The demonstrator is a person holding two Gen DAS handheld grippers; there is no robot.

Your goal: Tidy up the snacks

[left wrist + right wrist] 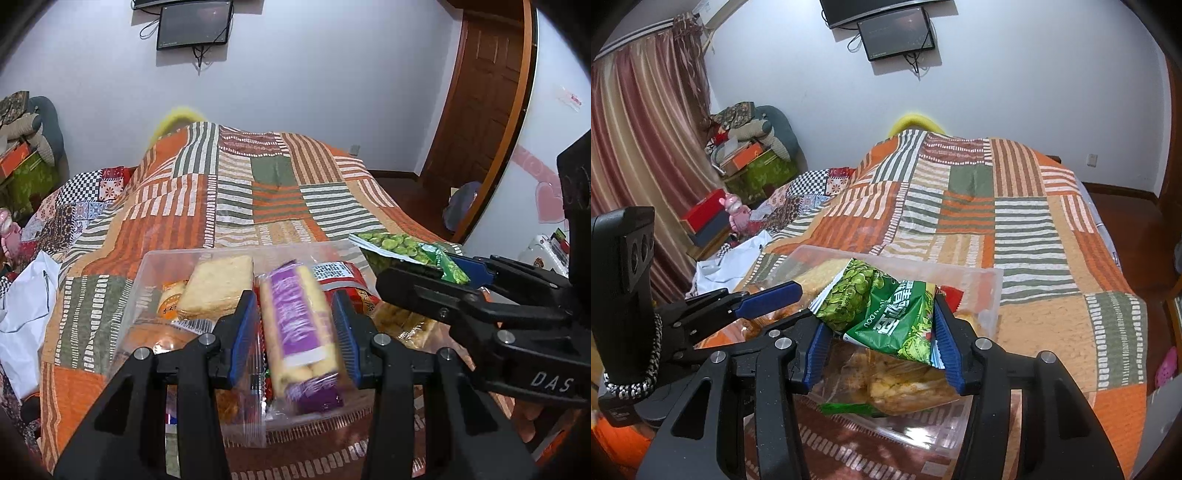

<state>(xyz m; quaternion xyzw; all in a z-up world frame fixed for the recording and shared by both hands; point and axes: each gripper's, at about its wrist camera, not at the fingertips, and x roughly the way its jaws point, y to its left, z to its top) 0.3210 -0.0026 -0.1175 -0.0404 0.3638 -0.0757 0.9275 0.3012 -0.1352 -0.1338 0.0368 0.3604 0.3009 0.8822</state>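
Quilted bed (258,192); curtain (639,147) only in the right wrist view.

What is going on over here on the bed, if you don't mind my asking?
A person is sorting snacks into a clear bin on the quilt. The left gripper is at a purple pack above the bin; its jaws look slightly apart from it. The right gripper grips a green bag over the bin, which already holds other snacks.

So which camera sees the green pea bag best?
The right wrist view: the green pea bag fills the middle, held in the right claw, with its print showing. The left wrist view catches only one end at its right edge.
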